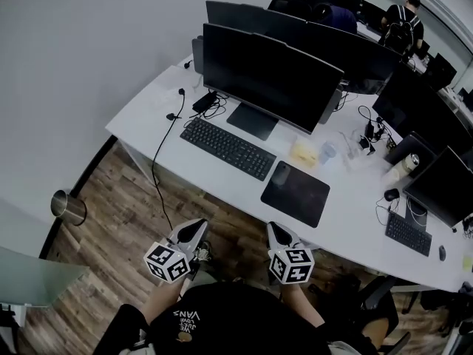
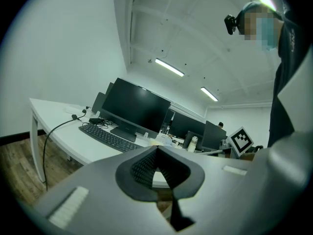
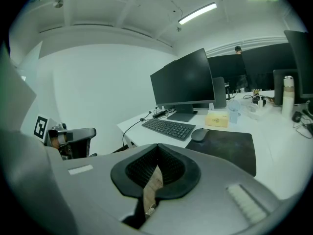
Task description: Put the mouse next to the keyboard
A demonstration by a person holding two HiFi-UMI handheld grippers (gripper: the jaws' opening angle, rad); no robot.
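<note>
A black keyboard (image 1: 228,148) lies on the white desk (image 1: 148,117) in front of a large monitor. To its right is a dark mouse pad (image 1: 295,193). The grey mouse (image 3: 199,134) rests on the pad's corner nearest the keyboard (image 3: 171,127). My left gripper (image 1: 194,231) and right gripper (image 1: 275,231) hang side by side over the wooden floor, short of the desk's front edge. Both point toward the desk. The jaws of each are shut with nothing between them, as the left gripper (image 2: 156,151) and right gripper (image 3: 157,153) views show.
A black monitor (image 1: 270,76) stands behind the keyboard, with cables at its left. A yellowish box (image 1: 303,154) and a cup sit behind the pad. A metal bin (image 1: 68,206) stands on the floor at left. Further right are a second keyboard (image 1: 408,234) and more monitors.
</note>
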